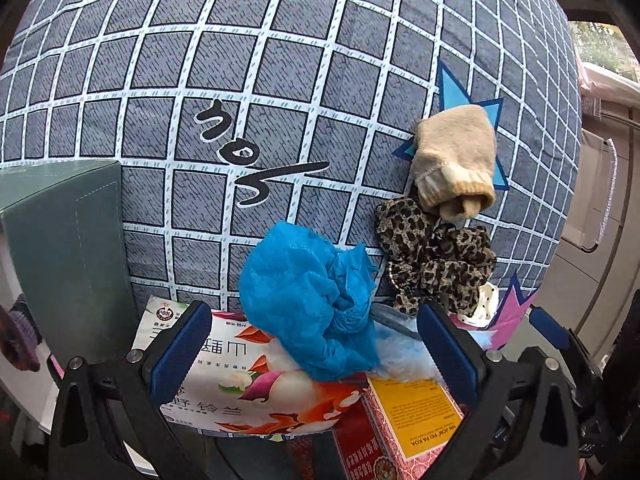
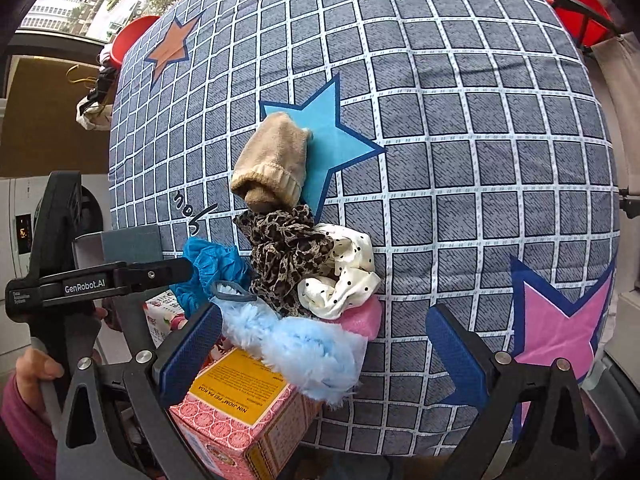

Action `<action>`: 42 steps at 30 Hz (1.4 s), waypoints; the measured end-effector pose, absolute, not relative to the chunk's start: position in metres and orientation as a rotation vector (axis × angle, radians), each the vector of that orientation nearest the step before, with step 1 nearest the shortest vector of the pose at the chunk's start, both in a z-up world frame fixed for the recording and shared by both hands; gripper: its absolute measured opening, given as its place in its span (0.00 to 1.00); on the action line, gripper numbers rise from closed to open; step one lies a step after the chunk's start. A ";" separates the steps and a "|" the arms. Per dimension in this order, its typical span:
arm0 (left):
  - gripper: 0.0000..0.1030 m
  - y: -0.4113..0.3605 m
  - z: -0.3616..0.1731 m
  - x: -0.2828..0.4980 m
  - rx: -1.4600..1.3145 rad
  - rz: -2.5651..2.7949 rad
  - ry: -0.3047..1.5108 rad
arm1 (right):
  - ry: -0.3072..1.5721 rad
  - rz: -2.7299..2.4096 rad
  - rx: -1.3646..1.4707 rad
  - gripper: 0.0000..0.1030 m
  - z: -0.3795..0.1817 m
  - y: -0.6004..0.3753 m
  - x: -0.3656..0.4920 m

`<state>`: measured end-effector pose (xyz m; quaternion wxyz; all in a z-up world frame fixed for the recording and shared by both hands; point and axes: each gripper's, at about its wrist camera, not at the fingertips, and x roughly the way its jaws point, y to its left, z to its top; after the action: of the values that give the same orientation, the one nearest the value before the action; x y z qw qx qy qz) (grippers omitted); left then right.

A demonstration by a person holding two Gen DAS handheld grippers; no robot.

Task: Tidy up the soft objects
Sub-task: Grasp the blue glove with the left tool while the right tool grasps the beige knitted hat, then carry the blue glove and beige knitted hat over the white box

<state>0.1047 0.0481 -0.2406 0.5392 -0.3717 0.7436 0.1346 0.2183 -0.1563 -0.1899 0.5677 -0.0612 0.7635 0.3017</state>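
A grey checked bedcover (image 2: 460, 128) printed with coloured stars fills both views, and the soft things lie in a cluster at its near edge. A beige sock (image 2: 272, 162), rolled on itself, rests on the blue star. Just below it, touching, sits a leopard-print scrunchie (image 2: 286, 254), and against that scrunchie's right side lies a cream polka-dot scrunchie (image 2: 344, 280). A pink foam piece (image 2: 370, 318) peeks out beneath the dotted one. A fluffy light-blue cloth (image 2: 304, 344) drapes over the corner of a red and yellow medicine box (image 2: 244, 404). To the left, a crumpled blue mesh cover (image 1: 308, 300) sits partly on a floral packet (image 1: 248, 380).

The left gripper (image 1: 314, 354) is spread wide, holding nothing, its pads on either side of the blue mesh cover without touching it. The right gripper (image 2: 324, 354) is likewise released and empty, with the fluffy cloth and box between its fingers. A dark green box (image 1: 64, 240) stands at the left edge, beside the packet. The boxes and packet crowd the near side of the pile.
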 end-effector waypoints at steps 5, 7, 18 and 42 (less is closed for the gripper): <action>0.91 0.041 -0.261 0.107 -0.920 0.310 1.823 | 1.801 0.740 -0.178 1.00 -0.201 -0.150 0.217; 0.85 0.038 -0.267 0.106 -0.916 0.315 1.856 | 1.806 0.753 -0.168 1.00 -0.203 -0.150 0.217; 0.34 0.058 -0.251 0.092 -1.015 0.329 1.705 | 1.780 0.803 -0.255 1.00 -0.221 -0.125 0.221; 0.34 0.055 -0.135 0.063 -0.712 0.354 1.411 | 1.744 0.947 -0.150 0.27 -0.196 -0.109 0.225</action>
<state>0.0629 0.0553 -0.1348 0.6896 -0.3184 0.6310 0.1581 0.2246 -0.1088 -0.1958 0.5443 -0.0633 0.7352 0.3990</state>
